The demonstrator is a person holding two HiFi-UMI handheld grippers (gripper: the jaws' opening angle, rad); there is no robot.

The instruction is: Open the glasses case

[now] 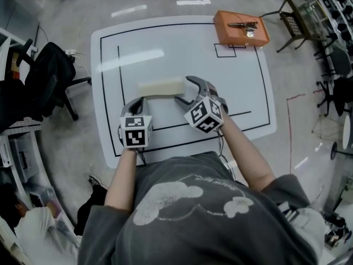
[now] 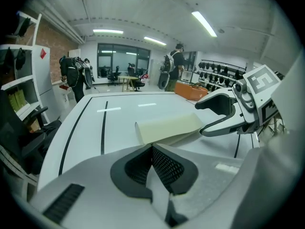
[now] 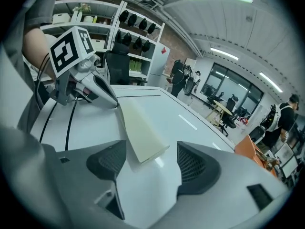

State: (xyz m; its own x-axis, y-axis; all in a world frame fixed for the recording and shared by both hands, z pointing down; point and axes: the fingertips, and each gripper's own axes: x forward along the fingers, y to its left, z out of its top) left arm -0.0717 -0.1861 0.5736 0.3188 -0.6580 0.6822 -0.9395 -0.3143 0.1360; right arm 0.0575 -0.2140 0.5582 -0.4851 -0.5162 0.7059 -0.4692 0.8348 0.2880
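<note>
Near end of the glasses case (image 2: 169,128) hides behind the left hand-held gripper (image 2: 152,148), jaws together; whether they pinch it is unclear.
</note>
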